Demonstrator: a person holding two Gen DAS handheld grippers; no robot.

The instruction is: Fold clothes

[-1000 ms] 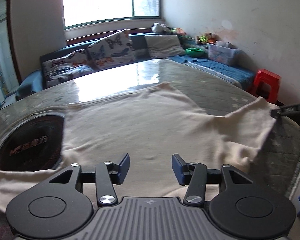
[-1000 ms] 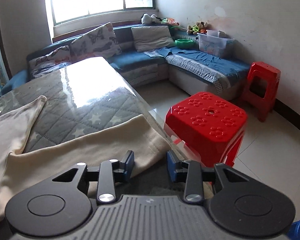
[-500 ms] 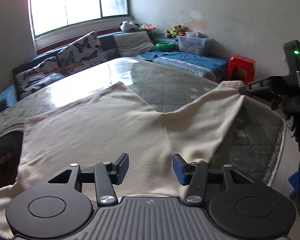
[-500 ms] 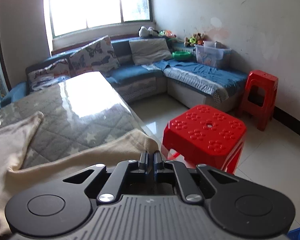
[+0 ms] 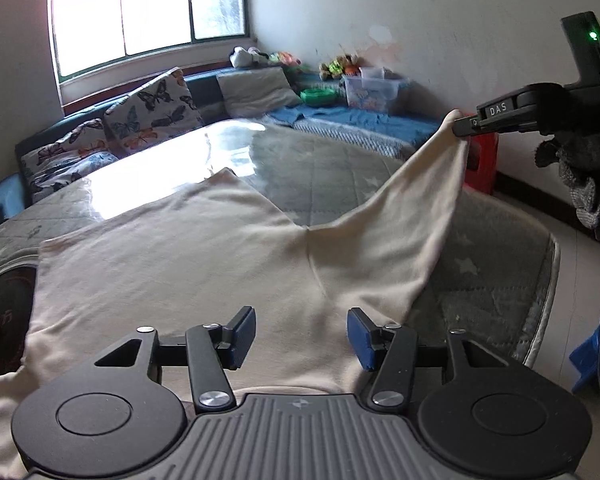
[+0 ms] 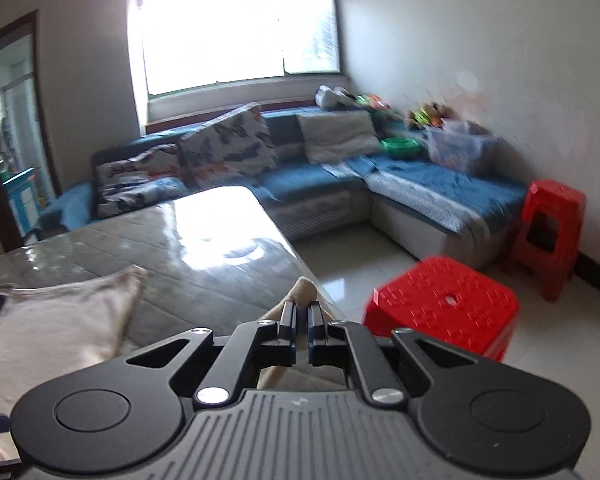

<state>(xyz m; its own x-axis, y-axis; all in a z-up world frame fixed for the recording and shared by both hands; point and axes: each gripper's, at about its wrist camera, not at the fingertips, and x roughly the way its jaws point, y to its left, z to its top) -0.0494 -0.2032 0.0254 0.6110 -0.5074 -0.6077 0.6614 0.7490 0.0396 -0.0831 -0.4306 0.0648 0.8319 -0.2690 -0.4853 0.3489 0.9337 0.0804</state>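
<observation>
Two tools: right tool point(image 6: 301, 316) clamped on cream garment point(image 5: 180, 256) sleeve, left tool point(image 5: 301, 332) wide open, empty

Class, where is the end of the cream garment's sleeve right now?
In the left wrist view, the sleeve end is at upper right, pinched by the right hand-held gripper above the table.

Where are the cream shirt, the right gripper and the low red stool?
cream shirt point(image 5: 172, 264), left wrist view, flat body
right gripper point(image 6: 301, 314), right wrist view, between shut fingers
red stool point(image 6: 444, 304), right wrist view, seat top
</observation>
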